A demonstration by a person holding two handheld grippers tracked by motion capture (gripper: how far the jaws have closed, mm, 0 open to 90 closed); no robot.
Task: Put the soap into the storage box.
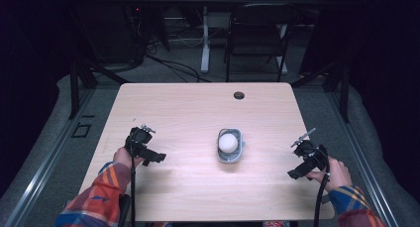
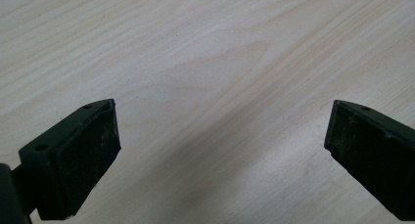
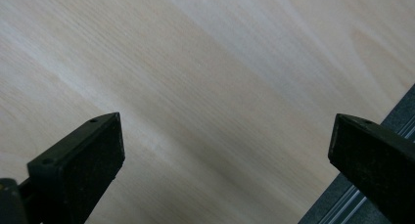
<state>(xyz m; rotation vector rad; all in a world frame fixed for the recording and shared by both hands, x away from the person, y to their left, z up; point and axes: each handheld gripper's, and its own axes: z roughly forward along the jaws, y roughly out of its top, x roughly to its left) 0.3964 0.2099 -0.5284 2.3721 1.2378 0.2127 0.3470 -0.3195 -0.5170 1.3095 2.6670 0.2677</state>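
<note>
A small grey plastic container (image 1: 231, 145) with a white round object (image 1: 228, 142) is placed mid-table, between the left gripper (image 1: 151, 156) and right gripper (image 1: 296, 171); both are held spread, empty, well apart, probably ready for approach.

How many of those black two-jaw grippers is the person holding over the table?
2. The left black two-jaw gripper is over the light wooden table's left side, the right black two-jaw gripper near its right edge; both open and empty.

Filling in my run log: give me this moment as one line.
left gripper: open, empty | right gripper: open, empty | white ball: in grey container, mid-table, untouched | table: otherwise bare
</note>
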